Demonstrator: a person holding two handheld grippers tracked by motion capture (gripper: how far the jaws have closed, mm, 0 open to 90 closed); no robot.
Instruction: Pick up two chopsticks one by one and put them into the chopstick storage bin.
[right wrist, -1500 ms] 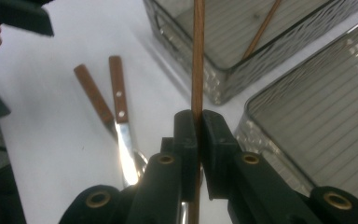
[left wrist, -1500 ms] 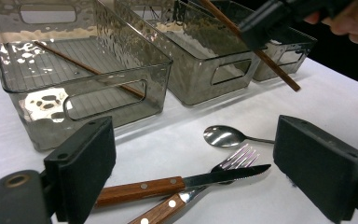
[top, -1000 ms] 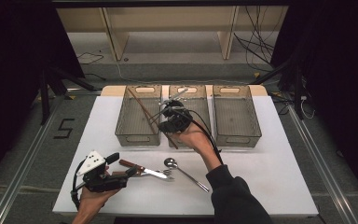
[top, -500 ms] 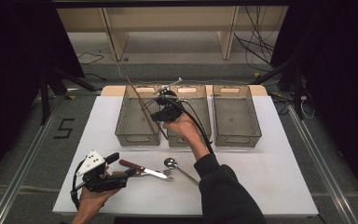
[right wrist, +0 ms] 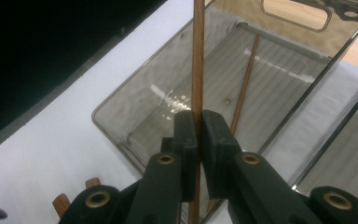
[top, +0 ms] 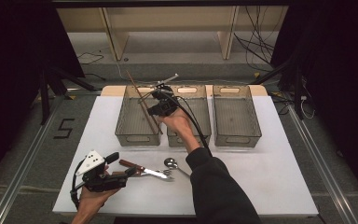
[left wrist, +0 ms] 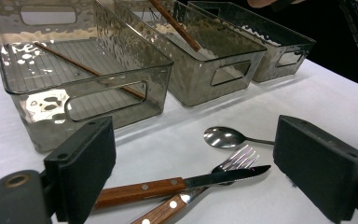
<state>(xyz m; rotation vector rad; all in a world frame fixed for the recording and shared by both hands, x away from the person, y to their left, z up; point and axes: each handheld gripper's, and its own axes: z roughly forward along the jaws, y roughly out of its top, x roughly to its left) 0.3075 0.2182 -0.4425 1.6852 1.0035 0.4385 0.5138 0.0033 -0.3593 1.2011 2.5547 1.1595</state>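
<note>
High view: a white bench carries three clear grey bins in a row. The right tool is raised over the left bin and is clenched on a brown chopstick. The chopstick slants up and away to the left, its far end past the back rim of the bin, its lower end close to the bin's right wall. A second chopstick already lies on the floor of that bin.

Right gripper view: the jaws are pressed on the chopstick at a point low along its length, so most of it runs on beyond the pads, with the bin below.

To do this step well, I judge the stick should be lowered and laid flatter, roughly in line with the bin's long side and alongside the stick already there, with the low end kept inside the wall. The jaws should part only once it rests on the floor or hangs just above it, so it does not bounce out.

The left tool rests near the front of the bench with jaws parted and nothing between them. Just ahead of it lie a knife, a fork and a spoon, close together on the bench.
</note>
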